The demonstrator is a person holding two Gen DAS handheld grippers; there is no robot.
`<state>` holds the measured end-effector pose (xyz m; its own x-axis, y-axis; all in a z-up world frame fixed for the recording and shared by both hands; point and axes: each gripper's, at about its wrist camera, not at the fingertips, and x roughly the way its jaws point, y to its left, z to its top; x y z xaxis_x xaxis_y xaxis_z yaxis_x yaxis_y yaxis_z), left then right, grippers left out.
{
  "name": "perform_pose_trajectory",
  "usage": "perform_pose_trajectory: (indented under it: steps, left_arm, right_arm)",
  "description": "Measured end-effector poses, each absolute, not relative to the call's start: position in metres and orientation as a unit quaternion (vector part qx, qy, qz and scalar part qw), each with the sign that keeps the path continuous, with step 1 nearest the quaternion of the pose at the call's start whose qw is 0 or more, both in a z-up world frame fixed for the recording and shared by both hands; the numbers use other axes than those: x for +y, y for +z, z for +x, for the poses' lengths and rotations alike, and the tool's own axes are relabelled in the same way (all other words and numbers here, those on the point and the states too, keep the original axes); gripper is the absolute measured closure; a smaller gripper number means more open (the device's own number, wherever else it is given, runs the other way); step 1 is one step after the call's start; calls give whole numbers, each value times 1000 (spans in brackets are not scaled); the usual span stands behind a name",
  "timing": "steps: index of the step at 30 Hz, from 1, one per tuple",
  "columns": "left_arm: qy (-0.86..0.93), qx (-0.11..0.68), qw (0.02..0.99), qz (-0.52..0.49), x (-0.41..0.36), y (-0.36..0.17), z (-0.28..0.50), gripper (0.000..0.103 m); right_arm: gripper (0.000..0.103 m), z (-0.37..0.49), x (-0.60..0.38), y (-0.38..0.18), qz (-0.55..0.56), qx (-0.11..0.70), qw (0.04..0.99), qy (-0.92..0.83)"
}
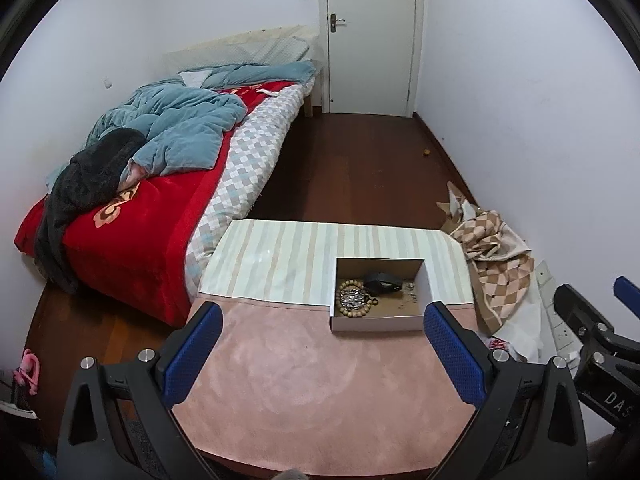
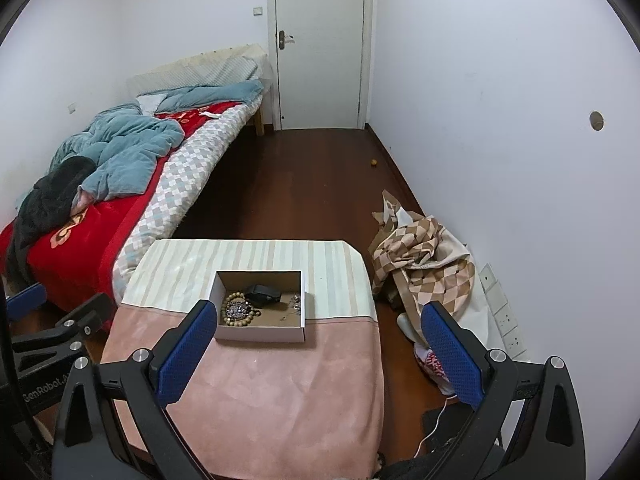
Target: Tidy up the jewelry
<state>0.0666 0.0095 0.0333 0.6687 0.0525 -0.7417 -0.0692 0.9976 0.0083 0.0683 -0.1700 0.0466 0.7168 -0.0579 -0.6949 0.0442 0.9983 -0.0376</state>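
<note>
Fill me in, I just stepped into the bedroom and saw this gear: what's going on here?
A person holds two handheld grippers over a small table covered in pink and striped cloth. The left gripper and right gripper are both open and empty, hovering short of a shallow cardboard box. Inside it lie a wooden bead bracelet, a dark strap-like item and some small silvery pieces. Nothing has been picked up yet.

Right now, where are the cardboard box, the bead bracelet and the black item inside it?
cardboard box [image 2: 260, 334]: right wrist view, on its white front wall.
bead bracelet [image 2: 229, 319]: right wrist view, on the lower left beads.
black item [image 1: 382, 280]: left wrist view, on its top.
</note>
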Motion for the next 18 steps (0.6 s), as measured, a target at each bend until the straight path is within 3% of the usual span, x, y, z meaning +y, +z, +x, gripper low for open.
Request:
perform_pose_trajectory:
  steps: [18]
  left_arm:
    - [35, 441, 897, -8, 8, 10, 97, 0]
  right_arm:
    - [0, 115, -170, 11, -14, 417, 908, -35]
